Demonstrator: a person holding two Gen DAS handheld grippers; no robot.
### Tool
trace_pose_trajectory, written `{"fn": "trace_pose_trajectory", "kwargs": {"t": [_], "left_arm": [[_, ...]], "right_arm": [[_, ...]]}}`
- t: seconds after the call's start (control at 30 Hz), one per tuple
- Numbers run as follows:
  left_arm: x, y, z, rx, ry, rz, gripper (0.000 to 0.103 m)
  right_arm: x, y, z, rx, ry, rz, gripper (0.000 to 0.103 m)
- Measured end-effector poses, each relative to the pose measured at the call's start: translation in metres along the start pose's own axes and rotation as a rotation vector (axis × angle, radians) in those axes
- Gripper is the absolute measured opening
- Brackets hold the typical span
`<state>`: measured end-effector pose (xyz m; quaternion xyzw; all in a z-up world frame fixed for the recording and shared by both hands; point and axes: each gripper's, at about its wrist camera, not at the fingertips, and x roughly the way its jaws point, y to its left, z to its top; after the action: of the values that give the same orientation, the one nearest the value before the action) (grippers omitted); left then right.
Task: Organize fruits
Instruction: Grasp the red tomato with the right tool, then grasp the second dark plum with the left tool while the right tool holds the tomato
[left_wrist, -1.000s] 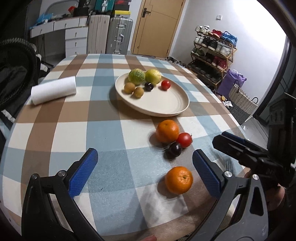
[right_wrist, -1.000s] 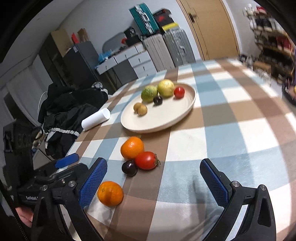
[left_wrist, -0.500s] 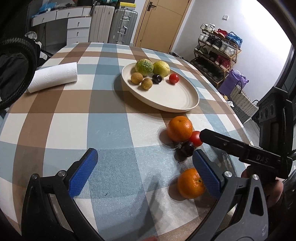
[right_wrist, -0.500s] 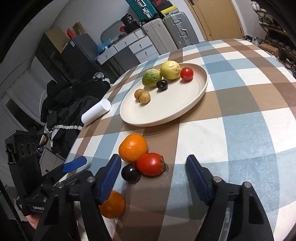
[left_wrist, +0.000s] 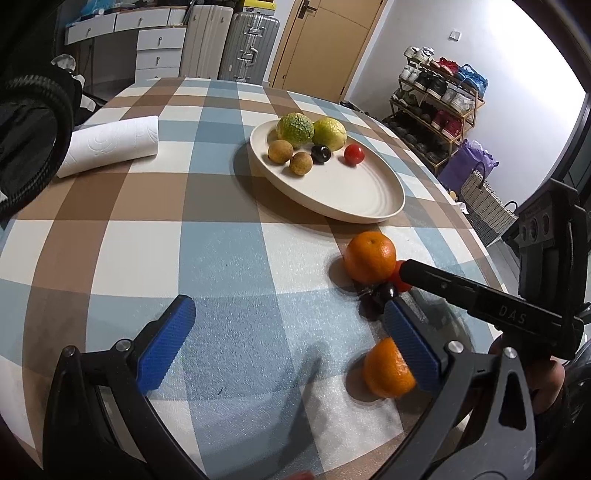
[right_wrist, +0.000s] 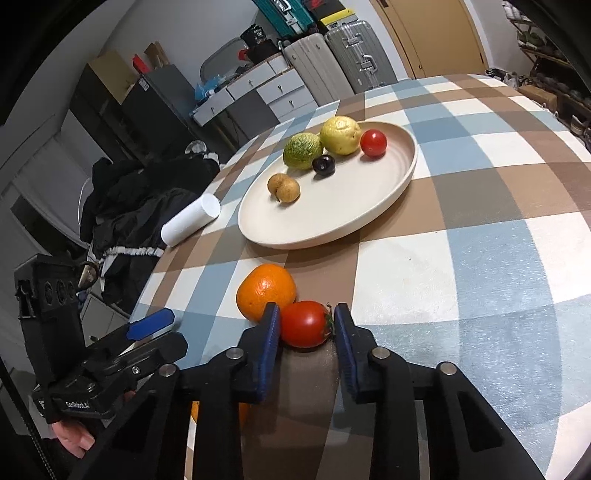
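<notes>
Two pads of right hand-held gripper (right_wrist: 306, 325) now closed around tomato (right_wrist: 305, 323), left hand-held gripper (left_wrist: 291, 343) wide, empty

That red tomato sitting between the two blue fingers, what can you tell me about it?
The red tomato is small, round, glossy and smooth, with a dark green stem tuft on its right side. It rests on the checked tablecloth, short of the cream plate. The right gripper has a blue padded finger close against each side. An orange presses against its upper left.
</notes>
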<state>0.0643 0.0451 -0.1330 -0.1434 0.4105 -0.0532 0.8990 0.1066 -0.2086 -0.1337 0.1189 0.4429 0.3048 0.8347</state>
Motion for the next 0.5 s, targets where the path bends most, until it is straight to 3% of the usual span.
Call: {"fn": "trace_pose_trajectory", "kwargs": {"t": [0.2,0.5], "left_arm": [[0.002,-0.009,0.004,0.020,0.009,-0.008,0.102],[0.007,-0.029,0.008,0.063,0.016,-0.016,0.102]], "right_arm": [[-0.008,-0.008,-0.001,0.020,-0.015,0.011,0.022],[-0.005,-0.005,0.003,-0.001,0.014,0.005,0.027]]}}
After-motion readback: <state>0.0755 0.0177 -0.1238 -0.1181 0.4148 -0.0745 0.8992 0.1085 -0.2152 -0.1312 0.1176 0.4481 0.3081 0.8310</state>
